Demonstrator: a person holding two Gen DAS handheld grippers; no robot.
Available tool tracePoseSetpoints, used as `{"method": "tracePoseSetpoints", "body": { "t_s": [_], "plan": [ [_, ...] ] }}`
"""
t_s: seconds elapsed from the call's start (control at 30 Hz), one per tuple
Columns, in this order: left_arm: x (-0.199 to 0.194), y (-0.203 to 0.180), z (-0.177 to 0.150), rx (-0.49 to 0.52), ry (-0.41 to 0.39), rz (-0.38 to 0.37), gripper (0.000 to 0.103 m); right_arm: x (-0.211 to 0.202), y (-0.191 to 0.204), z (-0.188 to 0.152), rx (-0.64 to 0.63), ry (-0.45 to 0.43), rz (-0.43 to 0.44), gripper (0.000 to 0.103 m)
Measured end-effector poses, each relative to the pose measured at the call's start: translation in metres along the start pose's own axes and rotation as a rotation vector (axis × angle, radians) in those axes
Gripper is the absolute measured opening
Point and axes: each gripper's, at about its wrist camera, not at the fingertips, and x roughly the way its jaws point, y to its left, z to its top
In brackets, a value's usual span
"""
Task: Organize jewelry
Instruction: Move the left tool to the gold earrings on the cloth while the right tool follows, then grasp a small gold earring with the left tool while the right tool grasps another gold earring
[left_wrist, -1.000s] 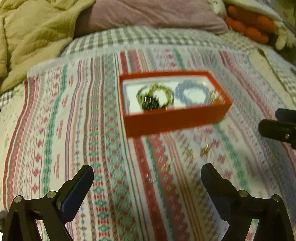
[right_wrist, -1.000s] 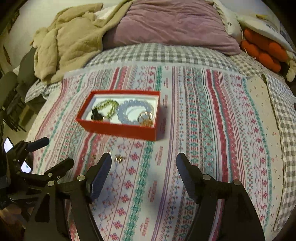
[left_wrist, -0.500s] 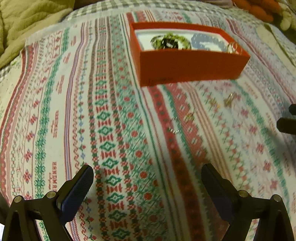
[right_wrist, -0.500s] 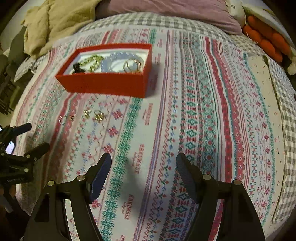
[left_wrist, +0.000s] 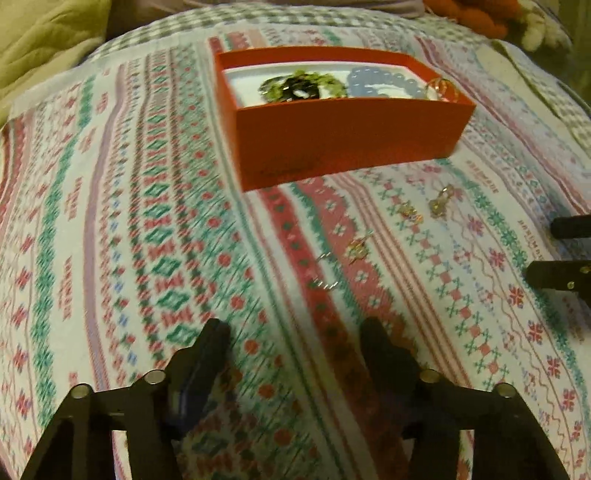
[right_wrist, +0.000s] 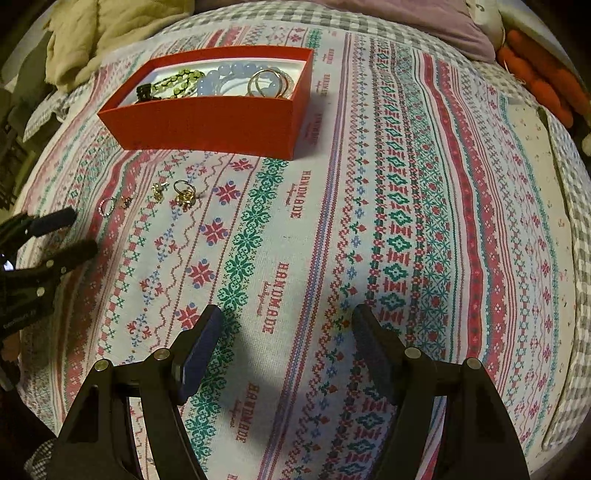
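Note:
A red open box (left_wrist: 343, 136) (right_wrist: 207, 125) stands on the patterned bed cover. It holds a green bead bracelet (right_wrist: 177, 83), a pale blue bead bracelet (right_wrist: 229, 75) and gold bangles (right_wrist: 267, 83). Several small rings and earrings lie loose in front of the box: a gold ring (right_wrist: 184, 194) (left_wrist: 441, 201), a small gold piece (right_wrist: 158, 190), a thin silver ring (right_wrist: 107, 206) (left_wrist: 325, 284). My left gripper (left_wrist: 295, 332) is open and empty, just short of the silver ring. My right gripper (right_wrist: 286, 325) is open and empty, over bare cover.
The patterned cover (right_wrist: 369, 221) spreads over the bed. A beige blanket (right_wrist: 110, 29) and a purple pillow (right_wrist: 424, 22) lie at the back. An orange plush toy (right_wrist: 543, 77) sits at the far right. The left gripper shows in the right wrist view (right_wrist: 55, 236).
Both grippers have moved down and closer to the cover and the loose jewelry. The left gripper's fingers have narrowed their gap but stay open. The box has not moved.

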Motion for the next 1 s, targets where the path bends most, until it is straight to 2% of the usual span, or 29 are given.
{"method": "tracePoseSetpoints", "body": {
  "t_s": [0.3,0.4,0.47,0.57,1.0],
  "plan": [
    [0.012,-0.007,0.016,0.009,-0.044,-0.021,0.049,0.002,0.005,0.002,-0.016,-0.004,-0.017,0.078],
    [0.013,-0.009,0.019,0.011,-0.049,-0.006,0.037,0.003,0.007,0.006,-0.017,-0.008,-0.016,0.078],
    [0.013,-0.011,0.021,0.022,-0.046,0.001,0.017,0.003,0.009,0.008,-0.023,-0.008,-0.017,0.078],
    [0.013,-0.014,0.02,0.045,-0.042,0.016,0.002,0.003,0.015,0.011,-0.033,-0.01,-0.017,0.078],
    [0.002,-0.004,0.013,-0.004,-0.027,-0.009,0.0,0.011,0.038,0.037,-0.052,-0.034,0.017,0.078]
  ]
}}
